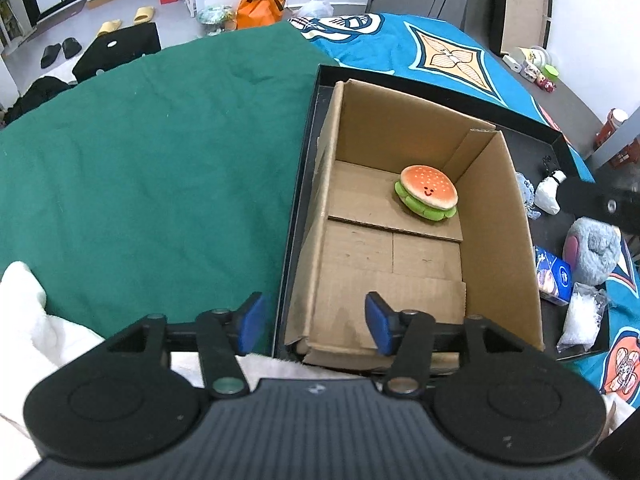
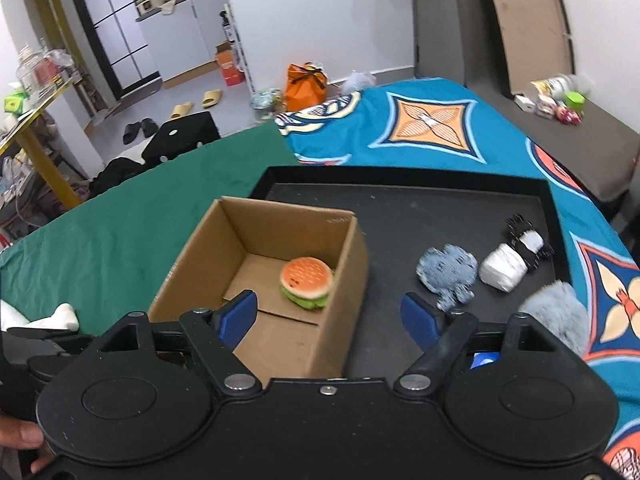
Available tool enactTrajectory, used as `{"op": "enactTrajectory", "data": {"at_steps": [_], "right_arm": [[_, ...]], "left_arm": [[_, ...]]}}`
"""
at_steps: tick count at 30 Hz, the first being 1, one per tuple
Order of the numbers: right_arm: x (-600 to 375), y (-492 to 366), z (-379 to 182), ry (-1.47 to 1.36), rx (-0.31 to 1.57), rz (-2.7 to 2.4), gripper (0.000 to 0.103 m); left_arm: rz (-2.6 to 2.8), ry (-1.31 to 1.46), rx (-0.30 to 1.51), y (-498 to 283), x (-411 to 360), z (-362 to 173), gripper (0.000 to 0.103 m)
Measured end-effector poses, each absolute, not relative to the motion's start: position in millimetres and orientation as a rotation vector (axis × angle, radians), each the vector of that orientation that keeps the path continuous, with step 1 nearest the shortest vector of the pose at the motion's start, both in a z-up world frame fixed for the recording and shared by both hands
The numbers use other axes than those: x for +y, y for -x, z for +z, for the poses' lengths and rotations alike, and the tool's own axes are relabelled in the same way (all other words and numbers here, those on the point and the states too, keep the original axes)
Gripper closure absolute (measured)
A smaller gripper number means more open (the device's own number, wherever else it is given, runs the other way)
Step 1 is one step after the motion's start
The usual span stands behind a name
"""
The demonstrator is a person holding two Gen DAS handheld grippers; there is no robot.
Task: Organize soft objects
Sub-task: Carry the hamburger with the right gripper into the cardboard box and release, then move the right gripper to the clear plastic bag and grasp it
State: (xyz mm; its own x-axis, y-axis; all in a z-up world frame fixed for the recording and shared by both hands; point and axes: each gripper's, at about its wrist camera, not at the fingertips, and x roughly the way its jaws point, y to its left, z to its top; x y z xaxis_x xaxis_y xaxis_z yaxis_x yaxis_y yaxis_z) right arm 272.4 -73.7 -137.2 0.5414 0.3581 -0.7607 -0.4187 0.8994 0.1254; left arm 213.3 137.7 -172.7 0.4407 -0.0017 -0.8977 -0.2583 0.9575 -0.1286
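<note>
Two sets of blue-padded black fingers, both parted and both empty. Leftmost, a dark green cloth (image 1: pixel 152 160) spread over the worktop, with a white fleecy fabric (image 1: pixel 24 320) bunched at its near edge. Next, the left gripper (image 1: pixel 316 322), fingers about halfway apart, gripping nothing, hanging above the near left corner of an open brown cardboard box (image 1: pixel 496 240); one pad over the green cloth, the other over the box floor. Inside the box, toward its far right corner, a soft plush hamburger with an orange bun, green lettuce and a smiling face (image 1: pixel 427 198), lying flat on the cardboard bottom, well apart from both pads. Box seated in the left part of a shallow black tray (image 2: pixel 420 208). Right gripper (image 2: pixel 330 318) spread wide, touching nothing, straddling the box's near right wall. Further right on the tray floor, a blue-grey knitted plush (image 2: pixel 448 274), just beside it a white rolled bundle with a black clip (image 2: pixel 506 266), then a grey fluffy plush (image 2: pixel 556 316) at the near right edge, partly blurred. Beyond, a teal patterned cloth (image 2: pixel 500 136).
</note>
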Motion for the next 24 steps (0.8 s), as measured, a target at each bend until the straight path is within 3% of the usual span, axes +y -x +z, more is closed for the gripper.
{"op": "enactTrajectory", "data": {"at_steps": [7, 12, 24], "right_arm": [[-99.6, -266.1, -151.1, 0.06, 0.91, 0.362, 0.011], [-118.8, -261.2, -163.8, 0.044, 0.939, 0.292, 0.011], [-154.4, -255.5, -192.9, 0.036, 0.985, 0.161, 0.011]], "left_arm": [[0.169, 0.221, 1.116, -217.5, 127.5, -170.4, 0.038], [0.177, 0.209, 1.108, -220.9, 121.6, -168.4, 0.033], [0.188, 0.129, 1.132, -227.7, 101.5, -168.9, 0.032]]}}
